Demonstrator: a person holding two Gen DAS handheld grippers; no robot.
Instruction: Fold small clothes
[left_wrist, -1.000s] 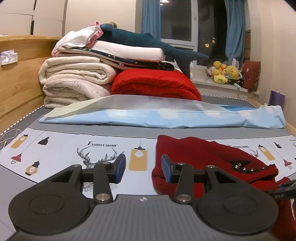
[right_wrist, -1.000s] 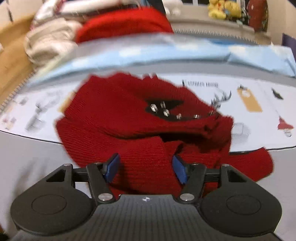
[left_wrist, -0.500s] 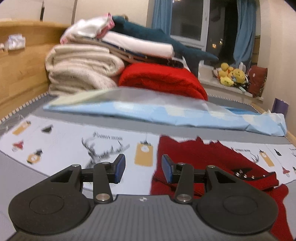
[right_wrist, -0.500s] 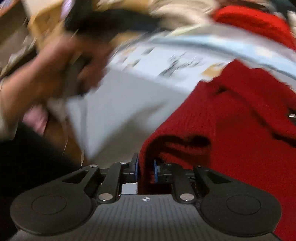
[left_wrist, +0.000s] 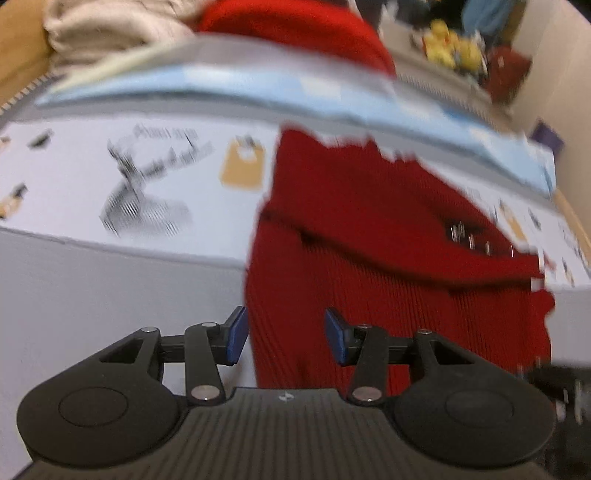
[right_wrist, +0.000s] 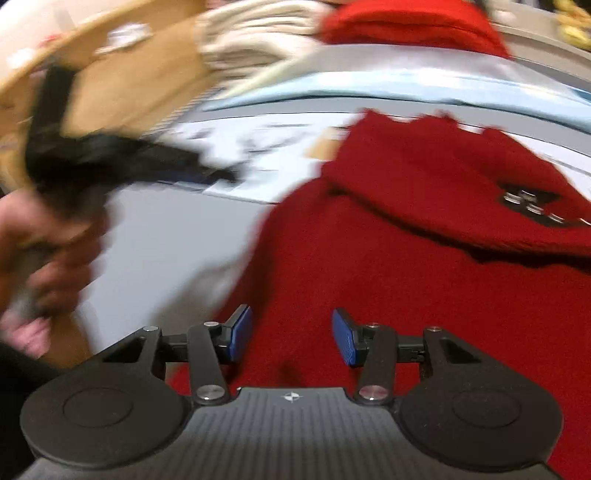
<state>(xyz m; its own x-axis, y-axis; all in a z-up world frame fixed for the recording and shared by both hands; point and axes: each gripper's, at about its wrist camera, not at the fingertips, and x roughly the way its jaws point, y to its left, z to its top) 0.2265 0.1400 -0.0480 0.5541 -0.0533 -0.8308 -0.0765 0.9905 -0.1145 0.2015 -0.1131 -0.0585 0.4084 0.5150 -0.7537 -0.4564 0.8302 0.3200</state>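
On the left of the right wrist view, a person's hand (right_wrist: 44, 251) grips the blurred black left gripper (right_wrist: 221, 173), which reaches over the grey bed sheet (right_wrist: 166, 240) with its printed white band (left_wrist: 74, 177). From its own camera, that left gripper (left_wrist: 282, 336) has its blue pads spread, the left edge of the red knitted sweater (left_wrist: 369, 240) lying between them with neither pad pressing on it. Further right, the sweater spreads across the sheet and the printed band, a dark patch with small metal studs (right_wrist: 532, 206) near its right side. The right gripper (right_wrist: 291, 338) hovers over the sweater's lower part, its jaws opening, red knit showing in the gap but not pinched. Behind lie a light blue cloth (left_wrist: 258, 88), cream folded blankets (left_wrist: 110, 29) and a red folded blanket (left_wrist: 295, 33).
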